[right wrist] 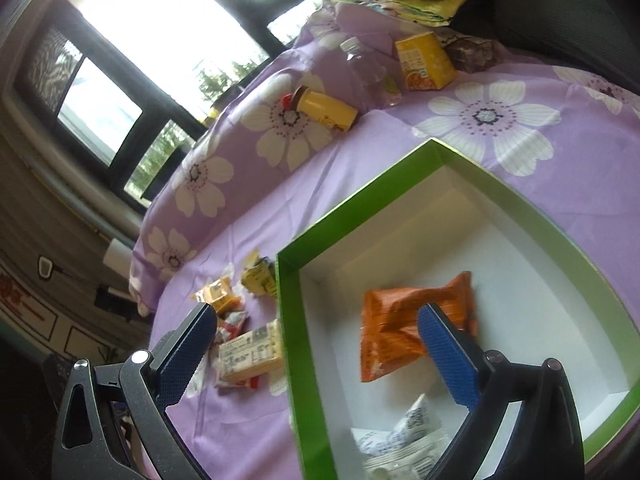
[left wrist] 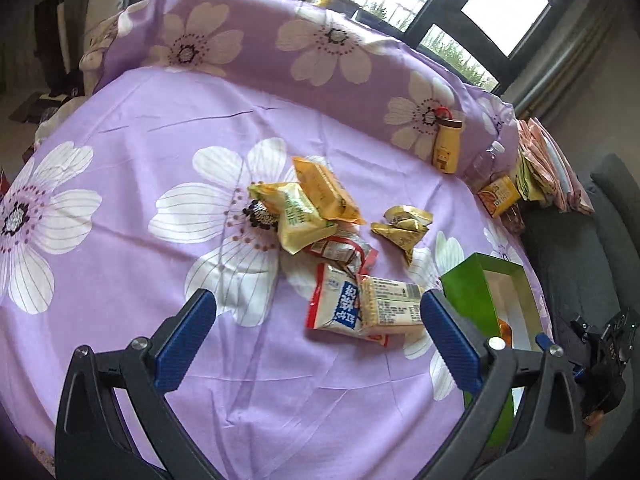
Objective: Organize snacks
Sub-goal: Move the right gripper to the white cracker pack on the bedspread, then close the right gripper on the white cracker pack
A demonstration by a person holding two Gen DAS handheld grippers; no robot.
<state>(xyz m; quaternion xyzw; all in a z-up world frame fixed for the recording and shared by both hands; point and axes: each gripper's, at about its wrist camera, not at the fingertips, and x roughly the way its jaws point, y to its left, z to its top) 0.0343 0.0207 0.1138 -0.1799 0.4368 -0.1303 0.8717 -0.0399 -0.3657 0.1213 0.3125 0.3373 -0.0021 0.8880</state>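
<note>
Bed [left wrist: 120,128] bearing green box [right wrist: 288,320], which holds an orange packet [right wrist: 400,320]; loose snacks [left wrist: 360,308] lie just left of the box, where the left gripper [left wrist: 318,344], fingers spread, should descend squarely; right gripper [right wrist: 318,344] spread, empty.

The right gripper [right wrist: 316,322] hangs with its jaws wide apart over the near corner of a green box [right wrist: 288,320] on a purple flowered bedsheet [right wrist: 560,184]. Inside lie an orange packet [right wrist: 392,328] and a white packet [right wrist: 404,444]. Loose snack packets [right wrist: 248,352] lie left of the box
</note>
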